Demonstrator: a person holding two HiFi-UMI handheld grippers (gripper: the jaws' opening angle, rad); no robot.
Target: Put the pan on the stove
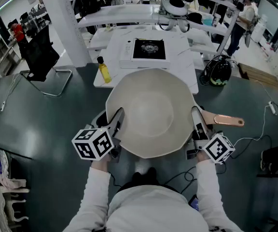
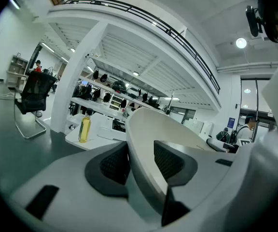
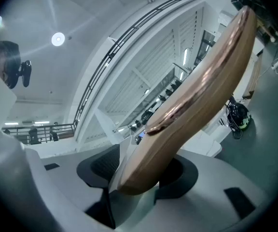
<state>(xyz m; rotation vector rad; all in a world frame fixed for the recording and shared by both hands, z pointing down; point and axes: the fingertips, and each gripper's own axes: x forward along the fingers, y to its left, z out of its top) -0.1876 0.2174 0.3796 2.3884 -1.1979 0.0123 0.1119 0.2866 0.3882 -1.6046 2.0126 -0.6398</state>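
Note:
I hold a wide cream-white pan point(image 1: 151, 112) level in front of the person, above the dark floor. Its copper-coloured handle point(image 1: 226, 121) sticks out to the right. My left gripper point(image 1: 116, 124) is shut on the pan's left rim; in the left gripper view that rim point(image 2: 144, 129) runs between the pads of the left gripper point(image 2: 141, 161). My right gripper point(image 1: 197, 124) is shut on the pan where the handle starts; the right gripper view shows the handle point(image 3: 197, 95) rising out of the right gripper point(image 3: 139, 170). The portable stove point(image 1: 148, 50) with a black burner sits on the white table point(image 1: 177, 76) ahead.
A yellow bottle point(image 1: 103, 70) stands at the table's near left corner. A black chair point(image 1: 40, 52) is on the left and a white pillar point(image 1: 64, 23) beside it. A black and green helmet point(image 1: 218, 71) and cables lie on the floor at right. A person point(image 1: 240, 18) stands far right.

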